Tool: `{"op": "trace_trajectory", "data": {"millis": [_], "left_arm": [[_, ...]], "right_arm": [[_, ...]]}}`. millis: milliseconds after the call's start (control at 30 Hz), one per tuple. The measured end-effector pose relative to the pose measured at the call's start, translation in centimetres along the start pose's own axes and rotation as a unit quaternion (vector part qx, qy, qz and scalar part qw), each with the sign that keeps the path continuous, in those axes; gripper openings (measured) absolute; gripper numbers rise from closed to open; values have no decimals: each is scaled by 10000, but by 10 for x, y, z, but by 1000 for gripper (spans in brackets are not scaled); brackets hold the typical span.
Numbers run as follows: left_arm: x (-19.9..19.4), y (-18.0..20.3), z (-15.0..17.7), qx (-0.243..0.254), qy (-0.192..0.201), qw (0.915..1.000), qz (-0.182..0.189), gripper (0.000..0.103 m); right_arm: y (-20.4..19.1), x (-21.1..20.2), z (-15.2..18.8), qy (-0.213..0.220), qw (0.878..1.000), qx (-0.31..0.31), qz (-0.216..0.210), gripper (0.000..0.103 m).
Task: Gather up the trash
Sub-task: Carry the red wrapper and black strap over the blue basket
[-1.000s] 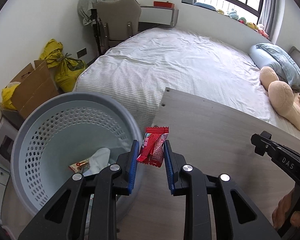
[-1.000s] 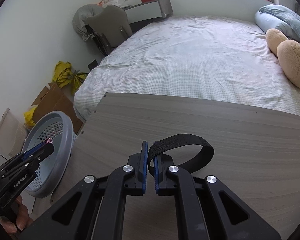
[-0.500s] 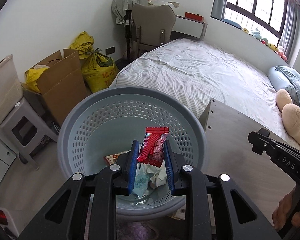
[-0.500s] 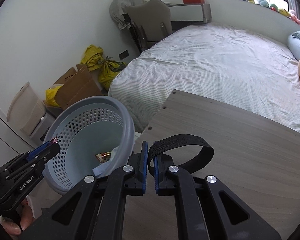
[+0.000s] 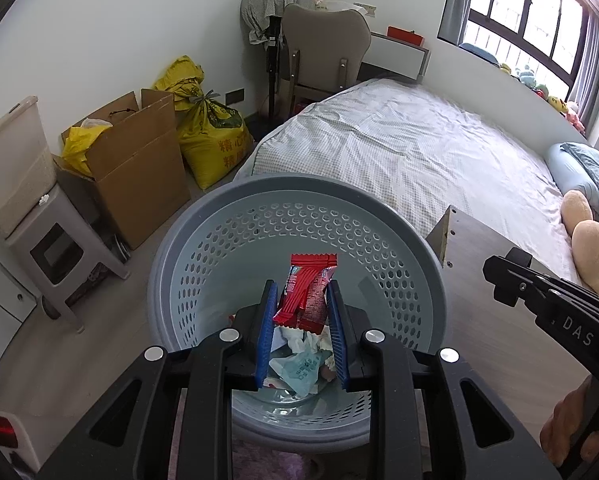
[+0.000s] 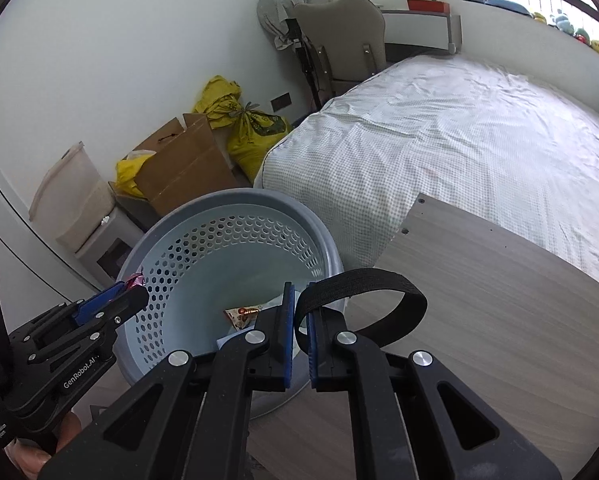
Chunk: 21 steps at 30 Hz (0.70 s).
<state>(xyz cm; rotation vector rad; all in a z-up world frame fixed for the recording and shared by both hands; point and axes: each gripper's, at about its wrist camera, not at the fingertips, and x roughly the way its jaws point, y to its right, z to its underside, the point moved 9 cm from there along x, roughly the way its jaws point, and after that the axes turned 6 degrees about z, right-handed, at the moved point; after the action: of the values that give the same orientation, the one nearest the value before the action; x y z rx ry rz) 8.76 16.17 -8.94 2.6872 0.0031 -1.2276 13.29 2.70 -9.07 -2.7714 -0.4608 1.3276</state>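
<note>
Two grippers are in play. The left gripper (image 5: 301, 300) hangs over the one grey perforated basket (image 5: 227, 216), its two blue-padded fingers closed on a single red wrapper (image 5: 305, 296) that stands upright between them, above the basket's opening. Below it, on the basket floor, lies a small heap of trash (image 5: 303, 360): crumpled white paper, a pale green wrapper and an orange-printed packet; the exact count is hard to make out. The right gripper (image 6: 297, 320) sits over the near edge of the basket, beside the wooden table (image 6: 499, 320), with its two fingers pinched together on one black strap (image 6: 359, 284), whose loop arches out to the right over the table corner. From the right wrist view the left gripper shows at the lower left, a bit of red at its tip, held against the basket's left rim. The basket stands on the floor between the table and the bed (image 5: 399, 148). Along the wall stand one open cardboard box (image 5: 139, 160), two yellow sacks (image 5: 207, 136), one plastic stool (image 5: 55, 248) and one chair (image 5: 323, 52). One plush bear (image 5: 587, 248) lies on the bed at the right.
</note>
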Motion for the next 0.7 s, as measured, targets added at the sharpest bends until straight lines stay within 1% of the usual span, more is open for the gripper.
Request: {"op": "trace_trajectory", "data": {"millis": [700], "left_arm": [[14, -10, -7, -18, -57, 10000, -61, 24]], "right_arm": [[-24, 18, -13, -35, 9996, -188, -198, 7]]}}
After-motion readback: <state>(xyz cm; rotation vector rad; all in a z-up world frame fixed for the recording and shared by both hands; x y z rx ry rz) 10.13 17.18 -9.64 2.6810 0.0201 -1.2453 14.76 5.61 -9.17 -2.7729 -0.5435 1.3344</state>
